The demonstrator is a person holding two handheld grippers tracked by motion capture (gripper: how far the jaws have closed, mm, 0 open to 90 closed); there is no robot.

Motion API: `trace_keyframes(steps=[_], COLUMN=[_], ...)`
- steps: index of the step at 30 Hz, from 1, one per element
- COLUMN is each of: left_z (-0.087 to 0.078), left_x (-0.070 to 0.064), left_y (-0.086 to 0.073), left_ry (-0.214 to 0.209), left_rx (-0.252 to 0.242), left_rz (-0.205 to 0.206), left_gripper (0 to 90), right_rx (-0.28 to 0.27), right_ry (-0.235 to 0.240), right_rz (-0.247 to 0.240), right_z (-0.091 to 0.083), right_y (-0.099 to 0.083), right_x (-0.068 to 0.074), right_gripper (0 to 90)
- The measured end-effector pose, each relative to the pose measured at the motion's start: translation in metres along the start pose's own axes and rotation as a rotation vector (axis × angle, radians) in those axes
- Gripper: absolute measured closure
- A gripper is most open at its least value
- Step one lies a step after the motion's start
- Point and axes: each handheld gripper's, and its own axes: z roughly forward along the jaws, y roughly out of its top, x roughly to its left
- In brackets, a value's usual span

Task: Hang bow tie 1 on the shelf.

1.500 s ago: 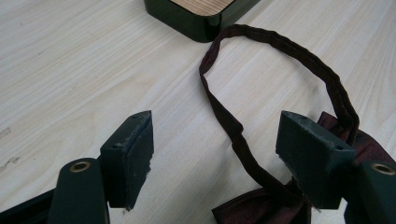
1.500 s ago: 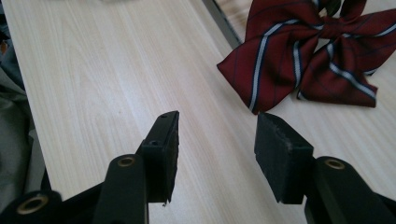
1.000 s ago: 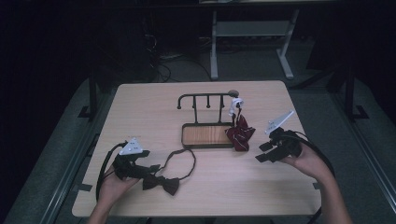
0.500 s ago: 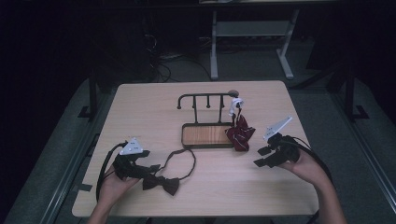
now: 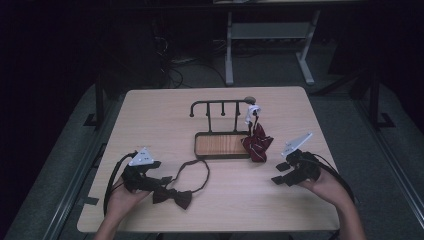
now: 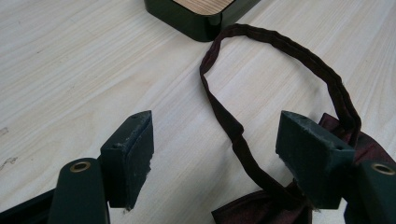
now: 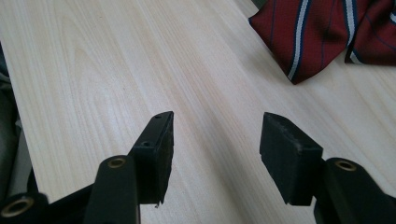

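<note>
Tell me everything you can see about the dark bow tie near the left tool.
The bow tie is dark maroon fabric, lying flat on the table near its front edge. Its thin neck strap curls in a closed loop toward the stand's wooden base. The open left tool straddles the strap; whether its jaws touch the fabric is unclear.

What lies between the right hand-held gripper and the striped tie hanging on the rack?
Only bare table separates the right hand-held gripper from the striped tie, seen in the right gripper view.
</note>
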Motion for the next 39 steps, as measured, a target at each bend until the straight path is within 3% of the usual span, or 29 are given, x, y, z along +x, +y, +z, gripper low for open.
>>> trace_keyframes(steps=[13, 21, 33, 39], left_z=[-0.002, -0.002, 0.008, 0.019], left_x=[-0.003, -0.008, -0.005, 0.000], left_y=[0.003, 0.012, 0.037, 0.050], left_ry=[0.002, -0.003, -0.026, -0.065], left_rx=[-0.004, -0.005, 0.065, 0.108], left_rz=[0.015, 0.024, 0.074, 0.086], left_gripper=[30.3, 32.7, 43.7, 49.4], right_rx=[0.024, -0.008, -0.029, -0.026], right_ry=[-0.005, 0.001, -0.010, -0.006], right_rz=[-0.003, 0.005, 0.014, 0.008], right_z=[0.009, 0.004, -0.003, -0.002], right_y=[-0.006, -0.011, -0.015, -0.015], right_x=[0.009, 0.014, 0.012, 0.014], right_gripper=[40.8, 40.9, 41.0, 41.0])
